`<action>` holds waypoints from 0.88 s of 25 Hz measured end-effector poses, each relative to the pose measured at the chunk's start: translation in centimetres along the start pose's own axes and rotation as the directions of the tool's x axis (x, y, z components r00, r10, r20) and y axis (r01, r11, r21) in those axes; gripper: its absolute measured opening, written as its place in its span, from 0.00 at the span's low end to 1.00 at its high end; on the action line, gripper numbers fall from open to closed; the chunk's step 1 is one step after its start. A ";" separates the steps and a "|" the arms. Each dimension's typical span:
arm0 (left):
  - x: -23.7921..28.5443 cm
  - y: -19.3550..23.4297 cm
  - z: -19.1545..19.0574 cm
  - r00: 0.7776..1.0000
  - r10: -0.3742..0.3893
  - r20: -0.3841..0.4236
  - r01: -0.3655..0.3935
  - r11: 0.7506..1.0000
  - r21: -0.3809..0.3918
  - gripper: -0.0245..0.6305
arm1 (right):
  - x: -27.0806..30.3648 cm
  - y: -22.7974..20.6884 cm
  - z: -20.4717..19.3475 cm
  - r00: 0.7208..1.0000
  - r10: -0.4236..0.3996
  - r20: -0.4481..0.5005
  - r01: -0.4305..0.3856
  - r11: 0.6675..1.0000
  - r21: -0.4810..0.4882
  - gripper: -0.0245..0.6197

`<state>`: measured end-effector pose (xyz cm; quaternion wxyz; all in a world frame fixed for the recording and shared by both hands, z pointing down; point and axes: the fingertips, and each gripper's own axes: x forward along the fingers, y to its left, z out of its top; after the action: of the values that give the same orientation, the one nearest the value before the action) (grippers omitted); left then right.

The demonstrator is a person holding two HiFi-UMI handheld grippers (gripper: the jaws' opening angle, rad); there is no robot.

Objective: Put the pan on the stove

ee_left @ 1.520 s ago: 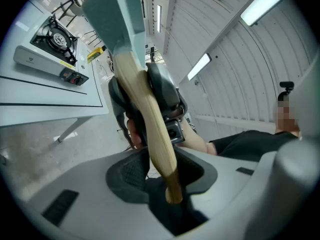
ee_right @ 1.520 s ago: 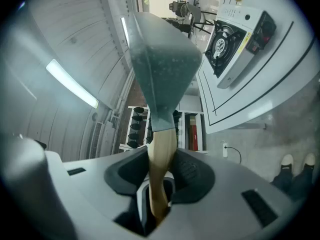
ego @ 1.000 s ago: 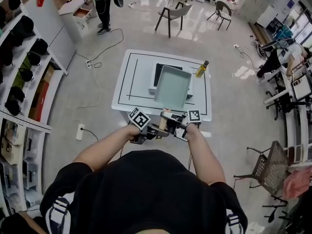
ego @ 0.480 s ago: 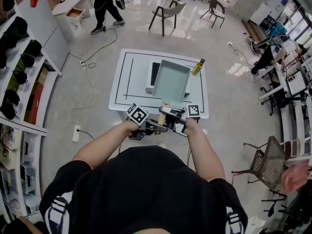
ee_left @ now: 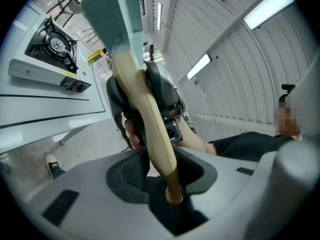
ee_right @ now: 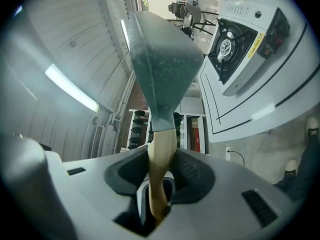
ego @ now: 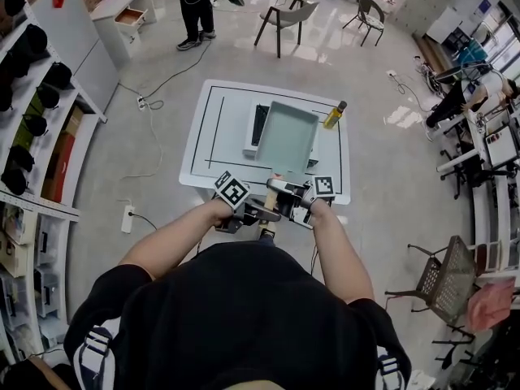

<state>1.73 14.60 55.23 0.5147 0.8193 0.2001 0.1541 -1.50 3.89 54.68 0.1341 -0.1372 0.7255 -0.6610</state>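
Observation:
A square grey-green pan [ego: 286, 140] with a pale wooden handle [ego: 270, 195] hangs tilted over the white single-burner stove [ego: 255, 130] on the white table [ego: 213, 128]. Both grippers clamp the handle from opposite sides. My left gripper [ego: 262, 214] is shut on the handle's end [ee_left: 167, 181]. My right gripper [ego: 282, 193] is shut on the handle [ee_right: 160, 169] just under the pan body [ee_right: 162, 59]. The burner [ee_right: 226, 48] shows to the right of the pan in the right gripper view, and the stove [ee_left: 50, 51] lies at the left in the left gripper view.
A yellow oil bottle [ego: 334, 114] stands at the table's far right, beside the stove. Shelving [ego: 32, 96] lines the left wall. A power strip and cable [ego: 128, 218] lie on the floor left of the table. A chair [ego: 286, 20] and a person [ego: 197, 2] are behind.
Both grippers keep their hold on the handle and the pan has barely shifted over the stove. The person at the back has walked to the right.

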 end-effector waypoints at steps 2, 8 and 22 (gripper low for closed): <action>0.2 0.5 1.0 1.000 0.002 0.009 -0.002 1.000 -0.008 0.26 | -0.3 -0.2 1.0 1.000 0.000 -0.005 0.000 1.000 0.005 0.23; 0.8 1.9 3.6 0.999 -0.003 0.034 0.004 0.999 -0.032 0.26 | -1.1 -0.6 3.7 0.999 0.009 -0.032 -0.009 1.000 0.003 0.23; 1.5 3.2 8.4 0.992 -0.088 0.085 0.092 0.995 -0.036 0.20 | -0.7 -1.7 7.9 0.994 0.061 -0.092 -0.063 0.998 -0.016 0.26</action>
<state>7.45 7.56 54.63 0.5455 0.8046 0.2120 0.1002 2.13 -3.31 55.68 0.1200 -0.0854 0.7408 -0.6553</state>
